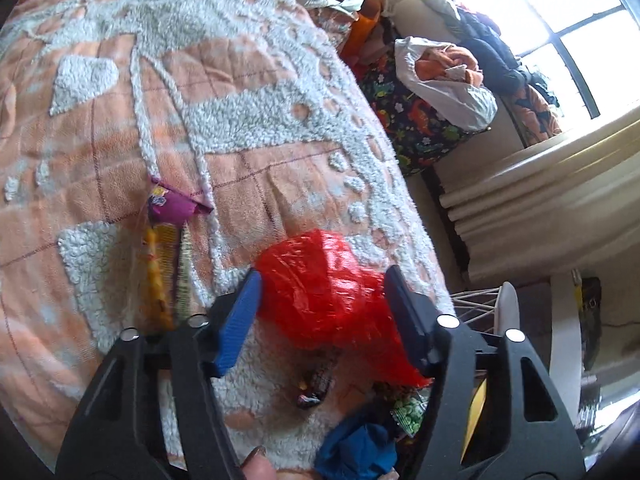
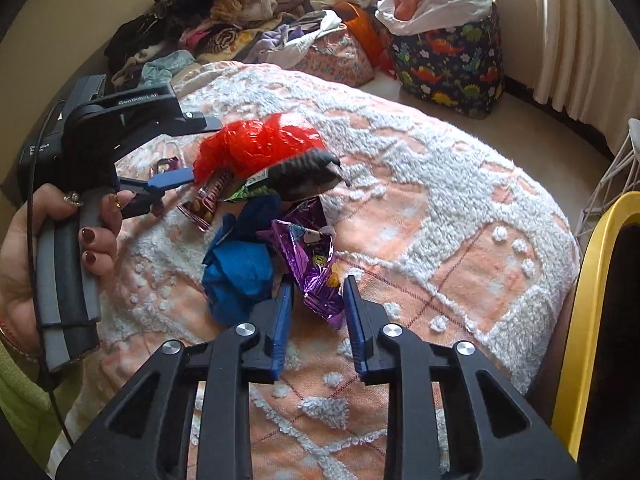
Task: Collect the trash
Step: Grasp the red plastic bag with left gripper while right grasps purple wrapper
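Gripping crinkly red plastic [image 1: 320, 292], left fingers [image 1: 244, 320] narrow; right fingers [image 2: 360, 320] pinch shiny purple foil [image 2: 316, 272].

Both wrist views look steeply down, close over the bedspread [image 1: 120, 128], sharing the red bag [image 2: 256, 142].

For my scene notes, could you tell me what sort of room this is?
Most likely a lived-in bedroom: a bed under a peach and white bedspread, clothes heaped beyond it, and a curtained window.
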The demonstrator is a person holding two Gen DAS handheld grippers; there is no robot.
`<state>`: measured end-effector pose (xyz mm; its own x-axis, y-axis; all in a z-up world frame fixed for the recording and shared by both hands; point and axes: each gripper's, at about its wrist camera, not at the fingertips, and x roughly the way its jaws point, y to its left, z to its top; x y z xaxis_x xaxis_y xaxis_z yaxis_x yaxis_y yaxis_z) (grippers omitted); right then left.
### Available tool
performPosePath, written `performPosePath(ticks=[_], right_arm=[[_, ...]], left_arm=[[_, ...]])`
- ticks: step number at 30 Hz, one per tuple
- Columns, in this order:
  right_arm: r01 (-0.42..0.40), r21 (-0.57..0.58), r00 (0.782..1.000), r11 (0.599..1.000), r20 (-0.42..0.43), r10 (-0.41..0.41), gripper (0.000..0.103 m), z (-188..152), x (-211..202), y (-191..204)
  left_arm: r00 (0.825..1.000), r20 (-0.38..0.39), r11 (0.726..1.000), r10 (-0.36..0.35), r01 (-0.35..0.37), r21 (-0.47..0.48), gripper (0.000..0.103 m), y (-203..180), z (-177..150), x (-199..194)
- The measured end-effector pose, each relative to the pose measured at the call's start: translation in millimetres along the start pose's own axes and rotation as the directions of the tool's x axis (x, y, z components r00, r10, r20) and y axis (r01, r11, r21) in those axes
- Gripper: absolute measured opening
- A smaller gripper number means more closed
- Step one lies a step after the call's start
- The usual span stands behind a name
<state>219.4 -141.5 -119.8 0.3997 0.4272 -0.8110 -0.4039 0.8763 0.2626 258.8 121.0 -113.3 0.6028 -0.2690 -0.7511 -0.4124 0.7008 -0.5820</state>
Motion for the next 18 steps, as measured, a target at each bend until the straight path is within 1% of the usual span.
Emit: performPosePath(ticks=[2,3,4,5,8,12,18], right_arm=[[-0.011,0.008,1.000,1.000,0.008,0.011,0.022,-2,-2,-1],[-0.016,0.012,1.000,1.000,0.010,0.016,0.021,-4,-3,-2],[-0.019,0.018,1.000,1.000,0.011,0.019,0.021,-5,-5,-3],[-0.020,0.022,1.000,1.000,0.012,0.020,0.021,-7,-7,-3],[-0.022,0.020,0.999,1.000,0.025,0.021,0.021,-14,-15,-4],[-0.031,0.019,0.998,0.999,0.054,0.030,0.019,-25,-30,-4],[-0.039,-0.004,0.997,0.999,0.073,0.040,0.019,-34,-47,-4]], left_arm=[[1.000,0.002,1.000,0.001,-0.001,0.001,0.027,3,0,1],[1.000,0.001,1.000,-0.010,0.010,0.002,0.022,5,-1,1],[1.000,-0.005,1.000,-0.017,0.017,-0.001,0.014,6,-1,1],[1.000,-0.011,1.000,-0.025,0.025,-0.004,0.010,8,-2,2],[0.998,-0.007,0.998,-0.058,0.058,0.011,0.005,10,-7,-3],[0.993,-0.003,0.993,-0.119,0.119,0.022,0.004,9,-18,-18],[0.986,0.012,0.984,-0.164,0.162,0.077,0.004,0,-35,-47]])
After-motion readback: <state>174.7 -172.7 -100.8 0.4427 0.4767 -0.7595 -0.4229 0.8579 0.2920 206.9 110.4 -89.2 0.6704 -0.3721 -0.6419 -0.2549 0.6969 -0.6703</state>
